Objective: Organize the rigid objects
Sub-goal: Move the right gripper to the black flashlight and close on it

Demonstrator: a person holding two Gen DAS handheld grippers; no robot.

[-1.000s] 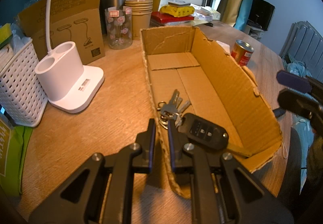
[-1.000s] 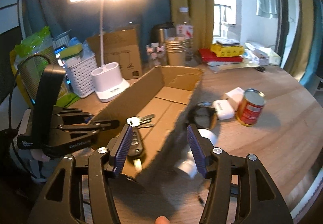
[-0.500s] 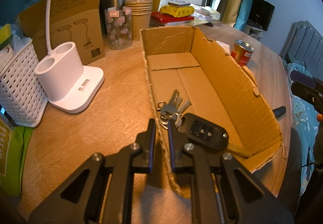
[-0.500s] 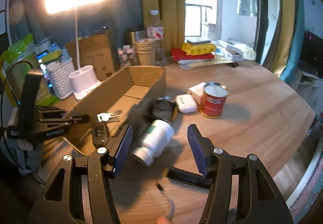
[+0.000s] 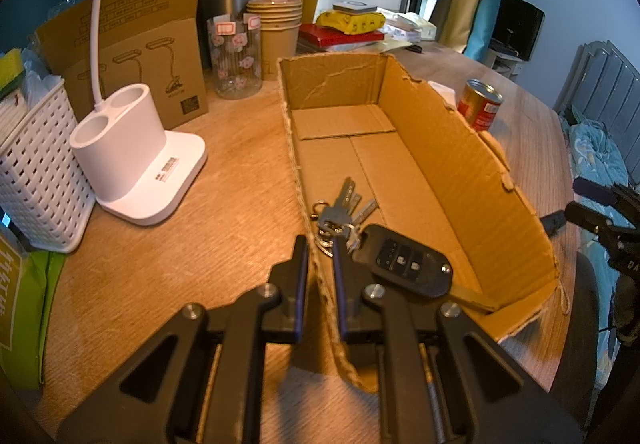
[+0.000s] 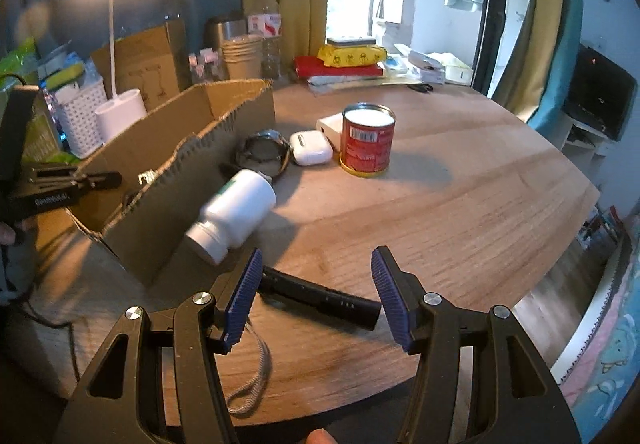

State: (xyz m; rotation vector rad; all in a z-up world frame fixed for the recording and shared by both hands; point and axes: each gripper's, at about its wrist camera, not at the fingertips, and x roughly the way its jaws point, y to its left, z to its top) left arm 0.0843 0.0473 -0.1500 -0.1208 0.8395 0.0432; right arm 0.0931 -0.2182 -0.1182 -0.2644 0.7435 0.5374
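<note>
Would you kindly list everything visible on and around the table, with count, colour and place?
cardboard box: one, brown, open, mid-table
key bunch with car fob: one, silver and black, inside the box's near end
pill bottle: one, white, lying on its side against the box's outer wall
black stick-shaped device: one, black with a grey strap, on the table below the right hand-held gripper
tin can: one, red, upright
earbud case: one, white, beside the can
desk lamp: one, white, lit, left of the box
basket: one, white, far left
paper cups: one stack, tan, behind the box
left hand-held gripper: shut on the box's wall
right hand-held gripper: open, holding nothing
</note>
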